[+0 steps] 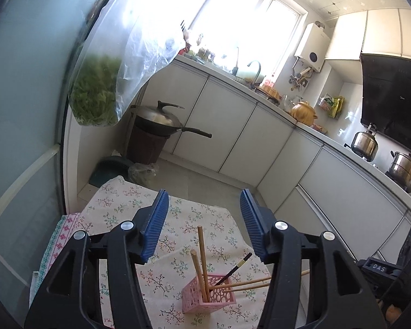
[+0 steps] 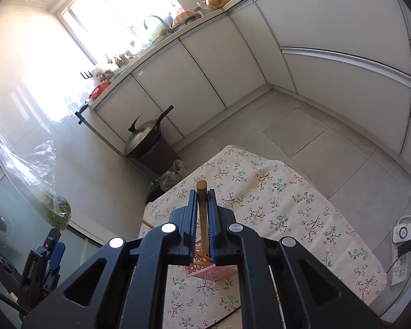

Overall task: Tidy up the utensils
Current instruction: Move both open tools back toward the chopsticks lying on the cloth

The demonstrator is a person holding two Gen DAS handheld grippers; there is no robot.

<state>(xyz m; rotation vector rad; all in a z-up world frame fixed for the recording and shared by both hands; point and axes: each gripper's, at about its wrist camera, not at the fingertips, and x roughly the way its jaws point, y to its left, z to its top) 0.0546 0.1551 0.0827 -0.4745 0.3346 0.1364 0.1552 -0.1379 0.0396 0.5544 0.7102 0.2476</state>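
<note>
Right gripper [image 2: 202, 213], jaws clamped on a wooden chopstick [image 2: 202, 205] (long axis along the fingers), directly above the pink holder [image 2: 205, 272] on the floral tablecloth [image 2: 287, 205]. Left gripper [image 1: 204, 219], jaws apart and empty, faces the same holder.

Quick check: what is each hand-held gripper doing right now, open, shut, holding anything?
Left hand-held gripper: open, nothing between its pads.
Right hand-held gripper: shut on a wooden chopstick.
</note>
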